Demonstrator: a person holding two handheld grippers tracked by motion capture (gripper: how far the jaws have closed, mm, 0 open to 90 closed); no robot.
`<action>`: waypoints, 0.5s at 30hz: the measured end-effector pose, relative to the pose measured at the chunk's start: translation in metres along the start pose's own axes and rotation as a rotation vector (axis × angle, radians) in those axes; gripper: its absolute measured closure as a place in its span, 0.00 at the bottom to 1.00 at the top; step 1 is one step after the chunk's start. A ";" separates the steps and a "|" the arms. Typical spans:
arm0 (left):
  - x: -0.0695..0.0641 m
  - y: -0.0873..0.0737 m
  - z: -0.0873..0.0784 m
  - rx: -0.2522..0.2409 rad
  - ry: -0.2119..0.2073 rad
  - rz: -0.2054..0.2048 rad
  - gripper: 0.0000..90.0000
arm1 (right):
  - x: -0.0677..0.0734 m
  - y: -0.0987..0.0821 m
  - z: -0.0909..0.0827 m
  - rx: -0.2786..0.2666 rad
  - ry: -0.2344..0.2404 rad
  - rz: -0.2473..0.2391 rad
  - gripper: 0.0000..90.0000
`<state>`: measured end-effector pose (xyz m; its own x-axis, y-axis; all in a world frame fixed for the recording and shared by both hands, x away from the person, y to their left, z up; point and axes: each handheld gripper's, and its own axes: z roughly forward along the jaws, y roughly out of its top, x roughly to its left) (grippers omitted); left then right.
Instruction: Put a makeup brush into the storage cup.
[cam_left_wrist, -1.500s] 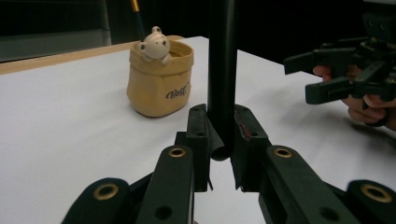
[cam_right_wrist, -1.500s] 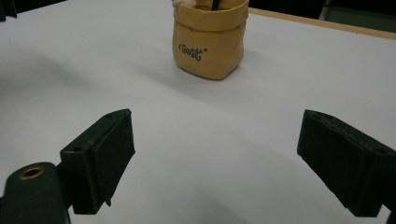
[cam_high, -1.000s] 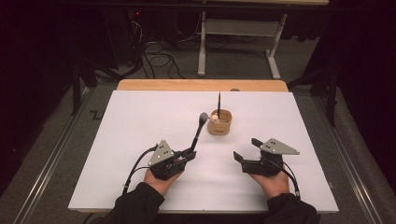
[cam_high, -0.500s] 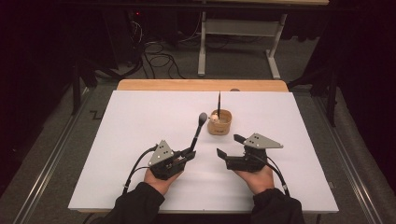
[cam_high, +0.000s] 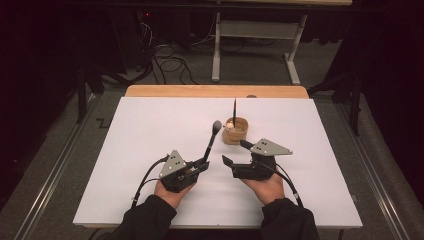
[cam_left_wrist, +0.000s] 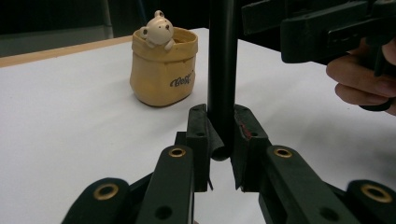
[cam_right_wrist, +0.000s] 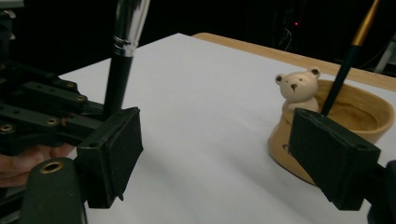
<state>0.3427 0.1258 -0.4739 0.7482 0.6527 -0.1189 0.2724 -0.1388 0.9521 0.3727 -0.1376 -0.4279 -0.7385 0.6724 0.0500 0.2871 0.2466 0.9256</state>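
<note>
The left tongs (cam_high: 202, 164) pinch the makeup brush (cam_high: 211, 140) upright just beside the bear cup (cam_high: 235, 131), so the right tongs (cam_high: 234, 152), spread wide but closing a little with nothing between them, should slide in slowly and grab its handle straight.

The white tabletop (cam_high: 150, 150) carries a sheet-like white surface, and beyond its far edge a strip of light wood (cam_high: 165, 91) runs the full width. Behind that wooden strip stands a pale metal table frame (cam_high: 216, 55) on the grey carpeted floor (cam_high: 125, 85). Left of the frame, a tangle of dark cables (cam_high: 165, 62) lies on the floor. A metal floor rail (cam_high: 47, 175) runs along the tabletop's left side, and a second rail (cam_high: 385, 200) runs along its right. The background past the frame is dark.
</note>
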 end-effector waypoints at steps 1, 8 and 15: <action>0.000 0.000 0.000 0.000 0.000 0.000 0.88 | 0.001 0.001 0.000 -0.003 0.007 0.004 0.20; 0.000 0.000 0.000 -0.004 0.000 0.002 0.88 | 0.010 0.001 0.003 -0.018 0.042 -0.003 0.21; -0.003 -0.001 0.001 -0.005 -0.004 0.001 0.88 | 0.015 -0.002 0.004 -0.037 0.067 0.008 0.22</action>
<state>0.3404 0.1233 -0.4750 0.7509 0.6496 -0.1193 0.2689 -0.1358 0.9535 0.3637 -0.1257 -0.4303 -0.7759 0.6257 0.0809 0.2711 0.2150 0.9382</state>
